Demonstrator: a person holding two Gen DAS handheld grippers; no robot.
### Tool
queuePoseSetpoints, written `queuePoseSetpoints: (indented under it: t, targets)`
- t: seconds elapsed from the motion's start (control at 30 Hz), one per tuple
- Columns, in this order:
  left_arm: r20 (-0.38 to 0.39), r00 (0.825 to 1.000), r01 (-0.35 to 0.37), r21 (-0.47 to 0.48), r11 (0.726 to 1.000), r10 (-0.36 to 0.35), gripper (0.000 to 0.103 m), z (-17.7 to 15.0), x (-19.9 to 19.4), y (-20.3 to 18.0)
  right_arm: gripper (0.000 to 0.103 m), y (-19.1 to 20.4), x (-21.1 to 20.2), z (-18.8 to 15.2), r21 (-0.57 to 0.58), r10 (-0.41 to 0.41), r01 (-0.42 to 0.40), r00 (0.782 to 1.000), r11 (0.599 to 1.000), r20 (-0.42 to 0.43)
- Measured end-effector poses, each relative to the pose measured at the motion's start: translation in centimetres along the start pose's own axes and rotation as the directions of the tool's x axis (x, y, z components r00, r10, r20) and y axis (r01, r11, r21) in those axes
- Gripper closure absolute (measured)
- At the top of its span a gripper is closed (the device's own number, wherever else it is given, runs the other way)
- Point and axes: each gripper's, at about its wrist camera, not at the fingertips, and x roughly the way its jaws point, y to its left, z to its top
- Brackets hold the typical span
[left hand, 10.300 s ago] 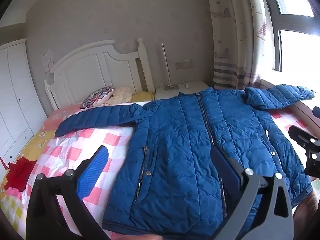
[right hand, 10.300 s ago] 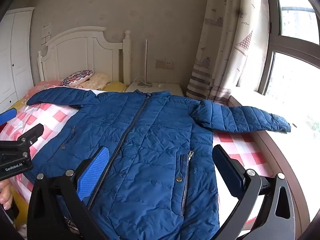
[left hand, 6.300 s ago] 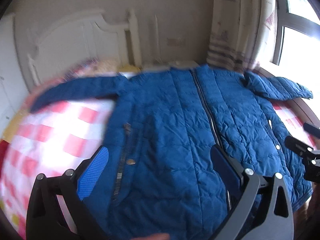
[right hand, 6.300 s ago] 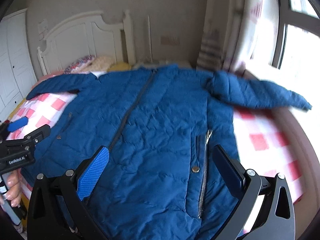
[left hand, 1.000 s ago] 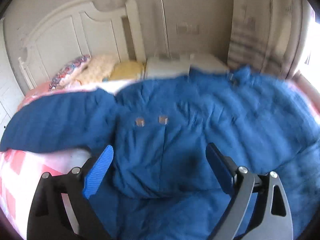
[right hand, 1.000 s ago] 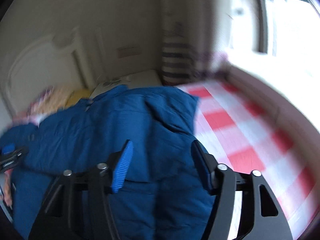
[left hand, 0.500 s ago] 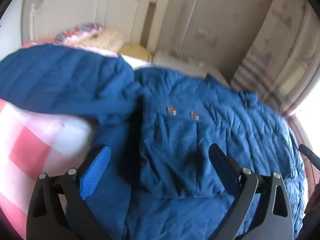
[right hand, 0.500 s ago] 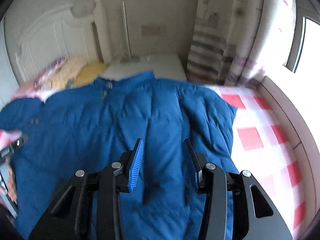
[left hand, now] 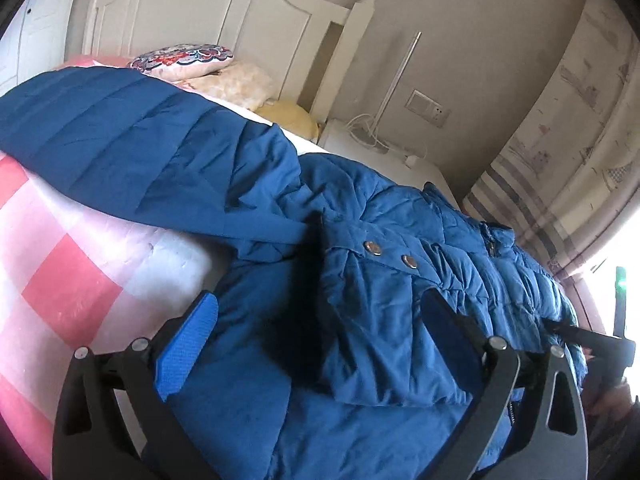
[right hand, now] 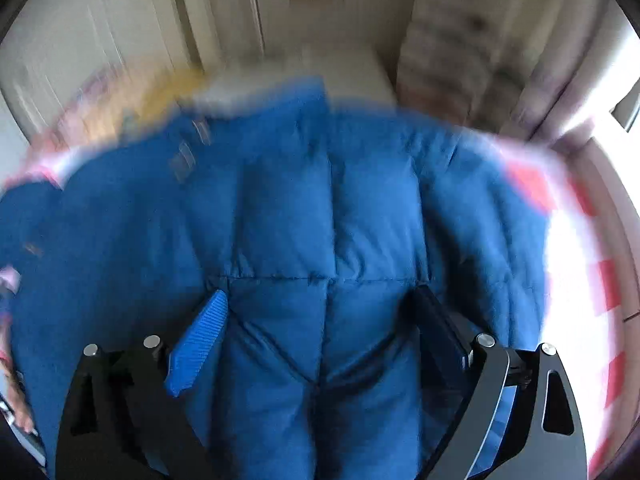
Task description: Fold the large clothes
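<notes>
A blue quilted puffer jacket (left hand: 380, 300) lies on the bed, its lower part folded up over its body, two metal snaps showing on the folded edge. One sleeve (left hand: 120, 148) stretches out to the left over the pink checked bedding. My left gripper (left hand: 320, 320) is open just above the folded edge, holding nothing. In the blurred right wrist view the jacket (right hand: 300, 220) fills the middle, and my right gripper (right hand: 320, 312) is open close over it with nothing between its fingers.
A pink and white checked quilt (left hand: 60, 280) covers the bed. The white headboard (left hand: 240, 20), pillows (left hand: 192, 56) and a white bedside table (left hand: 380, 156) stand at the far end. Striped curtains (left hand: 560, 160) and a bright window are on the right.
The left gripper has swung left and lower over the folded edge and the outstretched sleeve. The right gripper has opened wider and dropped closer to the jacket, its view now blurred by motion.
</notes>
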Motion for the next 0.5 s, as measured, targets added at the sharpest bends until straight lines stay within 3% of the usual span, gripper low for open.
queuePoseSetpoints:
  t: [0.17,0.23,0.27,0.33,0.4,0.5]
  targets:
    - [-0.036,0.999,-0.010,-0.004,1.000,0.010,0.003,0.1,0.8,0.1,0.010,-1.1,-2.0,2.1,0.075,0.026,-0.038,0.987,0.996,0.157]
    - [-0.041,0.999,-0.018,0.008,1.000,0.019,0.003,0.1,1.0,-0.1,0.007,-1.8,-0.9,3.0,0.088,-0.029,0.016,0.989,0.996,0.143]
    - [-0.043,0.999,-0.021,0.012,1.000,0.022,0.003,0.1,1.1,-0.2,0.005,-2.2,0.8,3.3,0.064,-0.064,0.059,0.994,0.996,0.086]
    - [-0.048,0.999,-0.019,0.010,1.000,0.019,0.003,0.0,1.2,-0.2,0.004,-2.4,2.1,3.0,0.058,-0.033,0.030,0.999,0.998,0.042]
    - [-0.052,0.999,-0.011,0.002,1.000,0.011,0.003,0.1,1.3,0.1,0.005,-2.5,1.5,3.6,0.079,-0.037,0.033,0.998,0.996,0.051]
    - [-0.055,0.998,-0.012,-0.001,1.000,0.012,0.003,0.1,1.4,0.1,0.005,-4.0,-0.7,3.8,0.177,-0.038,0.007,0.984,0.984,0.175]
